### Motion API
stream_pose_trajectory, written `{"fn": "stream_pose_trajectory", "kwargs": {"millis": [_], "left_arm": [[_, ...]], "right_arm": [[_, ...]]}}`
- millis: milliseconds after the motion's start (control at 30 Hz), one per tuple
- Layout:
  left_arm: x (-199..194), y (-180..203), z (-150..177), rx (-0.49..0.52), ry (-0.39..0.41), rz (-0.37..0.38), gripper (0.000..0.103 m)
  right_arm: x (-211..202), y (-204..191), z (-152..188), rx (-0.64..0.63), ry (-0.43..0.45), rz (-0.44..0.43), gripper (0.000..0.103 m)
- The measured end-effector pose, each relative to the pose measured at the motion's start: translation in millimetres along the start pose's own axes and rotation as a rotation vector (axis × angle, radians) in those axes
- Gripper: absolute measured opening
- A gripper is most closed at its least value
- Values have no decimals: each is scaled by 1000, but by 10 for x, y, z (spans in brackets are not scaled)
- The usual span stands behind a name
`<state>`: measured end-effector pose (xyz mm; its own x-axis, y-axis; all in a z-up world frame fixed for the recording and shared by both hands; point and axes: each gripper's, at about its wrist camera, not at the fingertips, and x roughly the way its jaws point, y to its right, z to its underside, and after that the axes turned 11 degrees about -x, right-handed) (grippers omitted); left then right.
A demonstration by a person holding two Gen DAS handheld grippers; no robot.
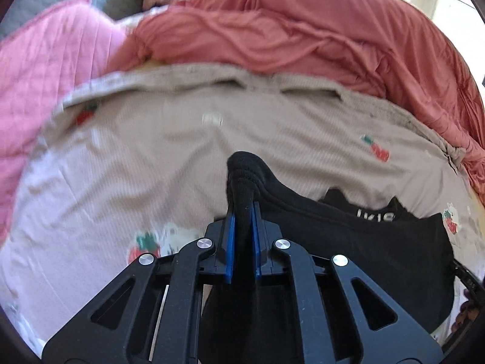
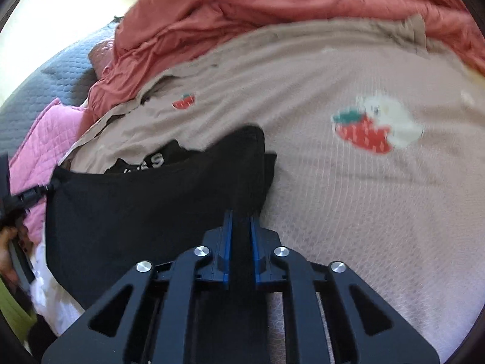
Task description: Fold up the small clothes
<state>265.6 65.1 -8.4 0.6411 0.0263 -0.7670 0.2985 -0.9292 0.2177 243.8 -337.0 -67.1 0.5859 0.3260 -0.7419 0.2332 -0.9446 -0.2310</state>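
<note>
The black garment (image 1: 363,242) is stretched out over a beige strawberry-print sheet (image 1: 151,157) on the bed, with the left gripper (image 1: 242,212) and right gripper (image 2: 241,215) each pinching a bunched corner tight. A rumpled red blanket (image 1: 288,30) sits behind it.

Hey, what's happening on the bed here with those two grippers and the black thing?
A person is folding a small black garment with white lettering using two handheld grippers. The left gripper and right gripper are each shut on a bunched edge of it, holding the cloth stretched between them. It hangs over a beige strawberry-print sheet, with a rumpled coral blanket behind.
</note>
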Motion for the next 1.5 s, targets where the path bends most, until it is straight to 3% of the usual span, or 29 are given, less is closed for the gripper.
{"fn": "stream_pose_trajectory", "kwargs": {"millis": [167,333,433,567,700,733,800,933,1000,1067,1300,1500], "left_arm": [[141,86,-114,-4,0,-49,4],[526,-53,49,-28,-96,-140,8],[584,-132,149,-34,-115,-160,21],[356,-155,155,-51,-59,-146,22],[-26,34,222,16,20,-110,25],[-71,77,251,23,15,-92,28],[-144,193,377,37,-29,-34,44],[-23,368,677,76,-147,10,52],[89,382,802,74,-203,8,55],[144,354,908,67,-213,5,58],[150,267,913,-6,-222,34,60],[163,269,893,2,-225,32,60]], "right_arm": [[-110,28,-30,-14,62,63,9],[10,88,8,15,5,75,9],[64,161,39,66,-20,34,12],[-2,355,29,178,35,-1,31],[-23,427,-85,194,83,-12,31],[-2,404,-123,173,85,-8,31],[66,357,-186,126,76,13,32],[260,304,-258,82,25,19,41],[322,247,-269,52,5,8,37],[331,190,-282,19,1,-18,7],[-75,-13,-449,-85,160,32,7],[347,139,-297,-45,-38,139,9]]}}
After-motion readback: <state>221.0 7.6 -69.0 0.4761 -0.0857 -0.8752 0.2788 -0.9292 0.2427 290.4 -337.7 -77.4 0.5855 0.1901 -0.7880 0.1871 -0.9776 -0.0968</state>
